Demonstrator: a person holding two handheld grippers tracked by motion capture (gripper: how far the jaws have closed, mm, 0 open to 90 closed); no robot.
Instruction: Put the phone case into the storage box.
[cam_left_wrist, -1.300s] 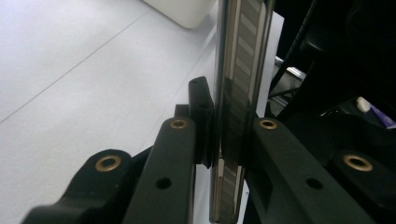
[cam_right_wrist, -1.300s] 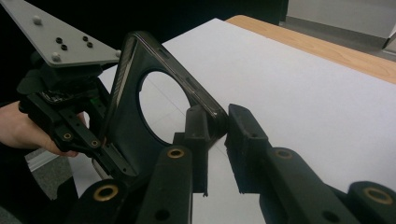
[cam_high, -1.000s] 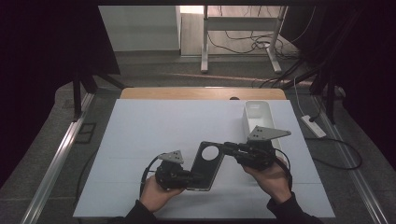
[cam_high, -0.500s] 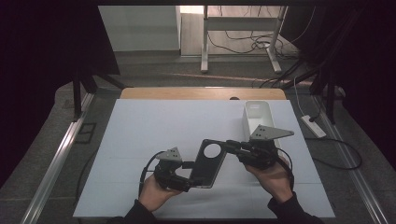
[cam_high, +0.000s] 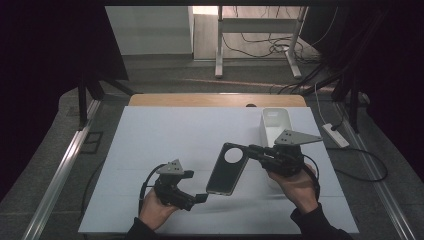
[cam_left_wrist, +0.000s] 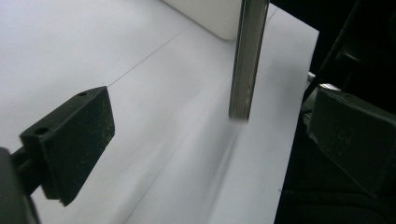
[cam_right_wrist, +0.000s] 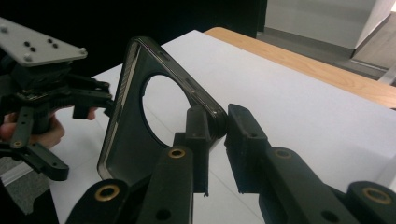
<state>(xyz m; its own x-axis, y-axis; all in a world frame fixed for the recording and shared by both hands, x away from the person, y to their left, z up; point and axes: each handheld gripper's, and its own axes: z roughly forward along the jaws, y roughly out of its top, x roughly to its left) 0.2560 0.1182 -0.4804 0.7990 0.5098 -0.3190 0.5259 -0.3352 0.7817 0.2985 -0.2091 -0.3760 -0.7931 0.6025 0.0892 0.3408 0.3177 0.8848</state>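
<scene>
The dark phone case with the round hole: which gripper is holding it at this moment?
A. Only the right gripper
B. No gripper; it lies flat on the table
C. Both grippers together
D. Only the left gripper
A. The right gripper pinches one corner of the phone case, which hangs raised off the table, while the left gripper has its jaws spread wide with the case's edge between them, untouched.

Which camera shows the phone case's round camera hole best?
The right gripper view: the phone case stands close, its round hole open, its corner pinched by the right gripper. The high view shows it small; the left gripper view shows just its edge.
</scene>
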